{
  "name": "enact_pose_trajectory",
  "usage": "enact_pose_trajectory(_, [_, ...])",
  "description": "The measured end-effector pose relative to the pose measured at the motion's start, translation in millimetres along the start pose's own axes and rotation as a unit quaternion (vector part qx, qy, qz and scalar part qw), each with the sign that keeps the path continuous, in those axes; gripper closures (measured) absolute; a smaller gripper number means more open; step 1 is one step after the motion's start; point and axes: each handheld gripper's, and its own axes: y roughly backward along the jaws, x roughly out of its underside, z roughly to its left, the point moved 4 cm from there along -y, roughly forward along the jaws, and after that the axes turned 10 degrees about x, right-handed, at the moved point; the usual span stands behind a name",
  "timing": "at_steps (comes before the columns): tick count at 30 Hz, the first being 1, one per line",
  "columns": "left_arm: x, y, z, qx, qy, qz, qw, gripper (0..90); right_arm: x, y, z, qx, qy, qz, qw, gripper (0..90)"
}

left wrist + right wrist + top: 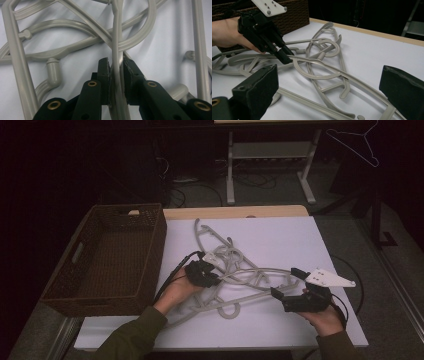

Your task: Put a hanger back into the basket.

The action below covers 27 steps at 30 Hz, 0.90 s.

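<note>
white table [280, 240]: left gripper [116, 67] clamps hanger [117, 37].

The hangers [235, 275] are moulded in smooth grey plastic. The basket [150, 227] is woven from rough brown wicker. The table [280, 235] is covered in matt white.

A dim room is surrounding the white worktop [280, 240]; a grey carpeted floor [280, 195] is spreading toward twelve o'clock, where a white-legged table [270, 155] is standing.

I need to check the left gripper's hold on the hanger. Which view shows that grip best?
The left gripper view: the left gripper has its jaws shut on a grey hanger bar. The high view shows it small among tangled hangers; the right gripper view shows it sideways, with the contact blocked.
</note>
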Motion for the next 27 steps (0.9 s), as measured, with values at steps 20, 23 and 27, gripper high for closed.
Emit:
enact_pose_trajectory(20, [0.8,13.0,5.7,0.018,0.02,-0.021,0.9994,81.9,0.1,-0.1,-1.2,0.002,-0.001,-0.001,1.0,1.9])
enact_pose_trajectory(23, [-0.7,16.5,6.4,0.021,0.02,-0.027,0.9992,82.0,0.5,0.0,-1.8,0.003,-0.002,0.002,1.0,1.9])
enact_pose_trajectory(27, [-0.4,15.2,8.4,0.015,0.025,-0.029,0.9992,82.0,0.5,-0.2,-1.5,0.003,-0.002,0.002,1.0,1.9])
